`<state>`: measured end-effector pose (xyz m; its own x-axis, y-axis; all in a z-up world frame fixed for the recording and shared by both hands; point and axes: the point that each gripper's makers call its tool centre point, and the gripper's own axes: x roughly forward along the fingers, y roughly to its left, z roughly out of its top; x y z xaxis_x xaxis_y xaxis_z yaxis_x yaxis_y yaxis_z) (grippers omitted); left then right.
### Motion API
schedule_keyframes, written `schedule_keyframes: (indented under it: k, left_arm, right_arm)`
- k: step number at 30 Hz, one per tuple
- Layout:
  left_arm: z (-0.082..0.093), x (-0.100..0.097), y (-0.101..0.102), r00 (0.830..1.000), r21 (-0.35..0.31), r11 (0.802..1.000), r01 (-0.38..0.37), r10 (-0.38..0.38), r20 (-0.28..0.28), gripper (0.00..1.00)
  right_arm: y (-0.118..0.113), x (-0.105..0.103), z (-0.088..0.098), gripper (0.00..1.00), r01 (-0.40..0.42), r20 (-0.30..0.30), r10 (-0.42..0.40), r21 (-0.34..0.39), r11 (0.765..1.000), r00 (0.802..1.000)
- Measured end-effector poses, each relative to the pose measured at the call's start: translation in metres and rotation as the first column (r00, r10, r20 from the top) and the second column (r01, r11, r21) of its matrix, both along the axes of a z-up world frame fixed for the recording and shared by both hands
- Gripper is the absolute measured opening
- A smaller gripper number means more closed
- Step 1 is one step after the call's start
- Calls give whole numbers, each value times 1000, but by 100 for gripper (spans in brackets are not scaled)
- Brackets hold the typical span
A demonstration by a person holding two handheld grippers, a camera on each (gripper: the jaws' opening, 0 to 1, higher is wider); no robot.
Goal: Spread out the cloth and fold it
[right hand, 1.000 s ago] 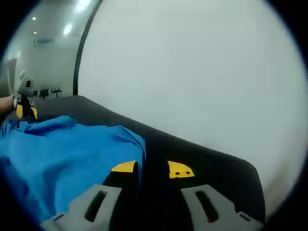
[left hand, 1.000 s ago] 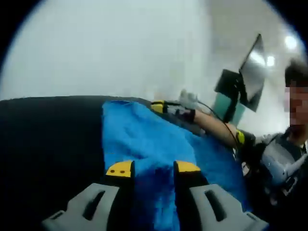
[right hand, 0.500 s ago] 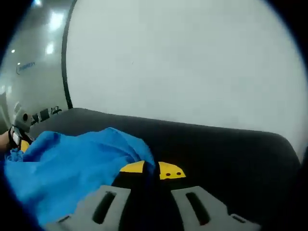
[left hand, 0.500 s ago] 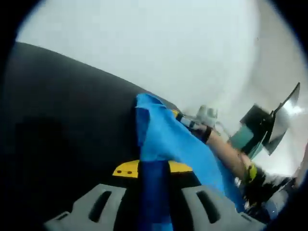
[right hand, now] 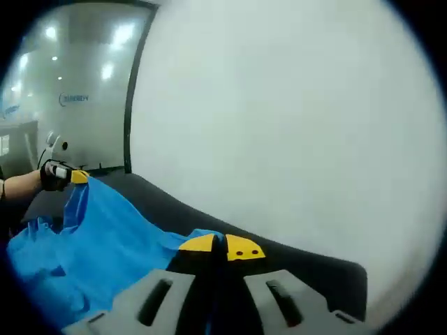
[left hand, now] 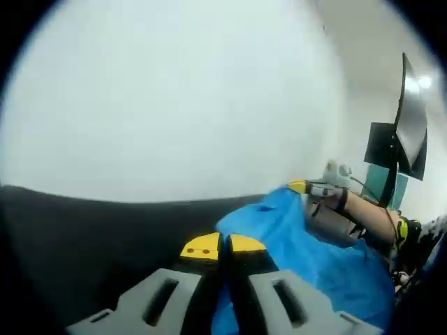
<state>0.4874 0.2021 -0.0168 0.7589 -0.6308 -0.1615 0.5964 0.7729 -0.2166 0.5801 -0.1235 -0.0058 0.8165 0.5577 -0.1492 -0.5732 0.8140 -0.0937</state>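
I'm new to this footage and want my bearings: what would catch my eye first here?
The bright blue cloth stands out, stretched over a dark tabletop in front of a pale wall. Each of its raised corners is pinched by a yellow-tipped gripper: the left gripper and right gripper both have jaws shut on cloth. In the left gripper view, a person's forearm reaches in from the right.

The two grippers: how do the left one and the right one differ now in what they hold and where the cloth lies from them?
The left gripper pinches the blue cloth with the cloth spreading to its right; the right gripper has the cloth spreading to its left. Beside the left gripper lies more of the dark table; less of it lies beside the right. Both are shut on the cloth's edge.
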Motion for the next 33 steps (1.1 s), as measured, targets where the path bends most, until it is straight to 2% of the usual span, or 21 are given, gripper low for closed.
schedule_keyframes:
  k: [3, 5, 6, 8, 9, 10, 12, 13, 14, 16, 17, 18, 19, 22, 23, 24, 27, 29, 30, 31, 33]
  left_arm:
    - [16, -11, 11, 1000, -71, 997, 18, -17, 17, 6]
    - [19, -24, 12, 999, -73, 997, 29, -27, 30, 6]
    - [20, -36, 4, 996, -72, 994, 77, -73, 51, 6]
    - [10, -63, -16, 983, -110, 977, 185, -182, 32, 6]
    - [-8, -81, -27, 968, -72, 966, 247, -249, -18, 6]
    - [-31, -94, -33, 954, 18, 956, 291, -289, -75, 6]
    - [-90, -125, -38, 915, 199, 904, 378, -332, -227, 6]
    - [-103, -136, -40, 899, 220, 885, 411, -352, -261, 6]
    - [-127, -155, -42, 856, 229, 847, 479, -393, -336, 6]
    - [-144, -172, -39, 821, 243, 818, 521, -403, -403, 8]
    - [-146, -176, -38, 819, 269, 801, 535, -412, -399, 11]
    - [-145, -176, -37, 827, 287, 797, 531, -414, -381, 13]
    - [-133, -173, -36, 846, 283, 813, 509, -412, -337, 17]
    - [-102, -151, -25, 907, 210, 905, 370, -303, -292, 19]
    - [-97, -141, -15, 929, 218, 928, 301, -234, -285, 23]
    - [-95, -135, -5, 945, 258, 931, 258, -187, -268, 27]
    - [-107, -138, 19, 951, 401, 878, 261, -163, -262, 34]
    - [-117, -144, 29, 950, 404, 879, 253, -146, -277, 34]
    - [-123, -149, 30, 948, 424, 864, 270, -161, -274, 35]
    - [-125, -154, 28, 948, 462, 833, 304, -214, -238, 38]
    - [-131, -160, 22, 948, 517, 795, 318, -266, -173, 38]
  right_arm:
    - [-17, -18, 23, 2, 40, 12, -40, 11, 999, 999]
    - [-23, -32, 40, 1, 61, 30, -62, 39, 997, 998]
    - [-22, -44, 41, 1, 55, -3, -55, 46, 997, 998]
    - [-12, -70, 21, 0, -17, -76, 14, -44, 999, 997]
    - [-2, -86, 4, 0, -91, -121, 79, -95, 991, 989]
    - [2, -95, -7, 0, -124, -153, 104, -124, 985, 983]
    - [1, -117, -43, 0, -178, -248, 125, -206, 962, 961]
    - [1, -128, -61, 0, -205, -311, 130, -220, 954, 941]
    - [-2, -137, -75, 0, -203, -365, 116, -211, 956, 924]
    - [-5, -153, -96, 0, -246, -422, 137, -215, 945, 896]
    - [-7, -159, -103, 0, -257, -442, 143, -209, 944, 885]
    - [-11, -164, -107, 0, -265, -448, 143, -220, 939, 882]
    - [-14, -167, -107, 0, -261, -442, 141, -223, 939, 886]
    - [-23, -166, -92, 0, -202, -390, 109, -204, 958, 914]
    - [-25, -167, -86, 0, -187, -374, 103, -196, 963, 922]
    - [-26, -166, -80, 0, -172, -356, 96, -186, 967, 930]
    - [-30, -165, -65, 0, -139, -307, 78, -184, 973, 948]
    - [-31, -166, -61, 0, -132, -284, 68, -212, 968, 956]
    - [-31, -166, -60, 0, -132, -278, 67, -221, 966, 958]
    - [-30, -167, -60, 0, -132, -273, 67, -226, 965, 960]
    - [-29, -168, -59, 0, -133, -263, 70, -232, 964, 962]
